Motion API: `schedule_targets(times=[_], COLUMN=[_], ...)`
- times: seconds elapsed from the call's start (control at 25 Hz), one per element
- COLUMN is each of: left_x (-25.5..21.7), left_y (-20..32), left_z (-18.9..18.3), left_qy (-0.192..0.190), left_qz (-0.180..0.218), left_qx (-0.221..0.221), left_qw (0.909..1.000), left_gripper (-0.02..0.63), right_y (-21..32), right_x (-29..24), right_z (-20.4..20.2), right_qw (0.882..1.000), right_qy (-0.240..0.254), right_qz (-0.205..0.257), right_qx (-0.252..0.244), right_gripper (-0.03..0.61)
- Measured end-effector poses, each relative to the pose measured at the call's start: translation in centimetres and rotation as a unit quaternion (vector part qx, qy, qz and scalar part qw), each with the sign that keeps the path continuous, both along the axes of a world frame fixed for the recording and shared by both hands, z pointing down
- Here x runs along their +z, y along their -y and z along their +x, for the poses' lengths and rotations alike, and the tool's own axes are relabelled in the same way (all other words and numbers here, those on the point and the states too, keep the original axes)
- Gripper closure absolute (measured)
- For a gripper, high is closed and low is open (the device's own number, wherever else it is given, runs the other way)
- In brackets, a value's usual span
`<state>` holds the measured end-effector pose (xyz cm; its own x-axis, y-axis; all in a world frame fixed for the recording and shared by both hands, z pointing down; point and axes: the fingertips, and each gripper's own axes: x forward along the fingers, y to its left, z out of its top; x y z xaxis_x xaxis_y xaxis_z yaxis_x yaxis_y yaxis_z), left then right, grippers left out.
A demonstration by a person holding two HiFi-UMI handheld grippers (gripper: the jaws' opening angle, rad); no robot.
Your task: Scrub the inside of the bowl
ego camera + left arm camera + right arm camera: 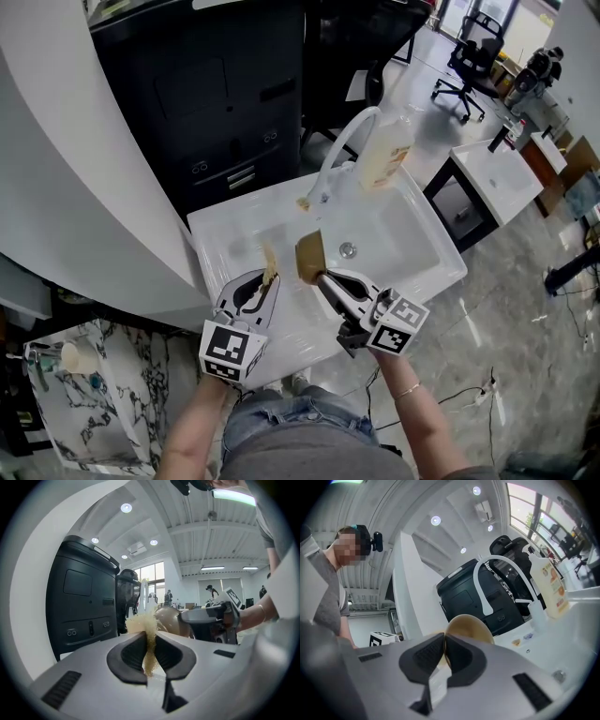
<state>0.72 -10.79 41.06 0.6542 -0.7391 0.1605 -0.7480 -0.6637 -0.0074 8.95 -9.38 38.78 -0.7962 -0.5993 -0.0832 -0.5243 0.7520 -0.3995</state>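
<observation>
left gripper point(270, 281): jaws pinched shut on tan fibrous scrubber point(145, 623) | bowl point(309, 256): just right of scrubber tip, not touching, above sink point(441, 246) | right gripper point(323, 278): jaws clamped on bowl rim | do well: likely turn bowl opening toward scrubber, push tuft inside, hold rim firm

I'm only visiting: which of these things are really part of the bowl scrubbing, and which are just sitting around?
Part of the job:
- tan bowl, clamped at its rim in the right tool
- straw-coloured scrubber, clamped in the left tool
- white sink beneath both

Just lying about:
- soap bottle beside the tap
- black cabinet
- office chair
</observation>
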Motion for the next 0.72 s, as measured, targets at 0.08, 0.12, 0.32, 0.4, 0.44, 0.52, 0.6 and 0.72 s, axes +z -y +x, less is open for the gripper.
schedule_targets(times=[0.08,0.12,0.32,0.4,0.44,0.52,0.6,0.72], left_x=[-0.1,-0.1,-0.3,-0.3,-0.2,-0.3,-1.0,-3.1], left_y=[0.0,0.0,-0.4,-0.4,-0.4,-0.3,0.1,1.3], left_z=[-0.2,-0.3,-0.5,-0.6,-0.6,-0.8,-1.0,-0.9], left_qy=[0.0,-0.001,-0.003,-0.004,-0.003,-0.003,-0.007,-0.008], left_qz=[0.001,0.001,0.002,0.002,0.002,0.003,0.007,0.019], left_qx=[0.0,-0.001,-0.002,-0.002,-0.002,-0.001,0.002,0.022], left_qw=[1.0,1.0,1.0,1.0,1.0,1.0,1.0,0.9995], left_gripper=[0.569,0.569,0.569,0.569,0.569,0.569,0.569,0.569], right_y=[-0.1,-0.3,-0.8,-0.9,-0.9,-0.9,-0.9,-0.9], right_x=[-0.2,-0.3,-0.7,-0.7,-0.7,-0.7,-0.7,-0.7], right_z=[-0.1,-0.2,-0.3,-0.3,-0.3,-0.3,-0.5,-0.7], right_qw=[1.0,1.0,0.999,0.999,0.999,0.999,0.999,0.999], right_qy=[0.006,0.01,0.034,0.037,0.038,0.036,0.032,0.017], right_qz=[0.004,0.006,0.01,0.011,0.012,0.014,0.017,0.024], right_qx=[-0.004,-0.006,-0.014,-0.013,-0.013,-0.013,-0.014,-0.015], right_gripper=[0.557,0.555,0.557,0.557,0.555,0.557,0.557,0.555])
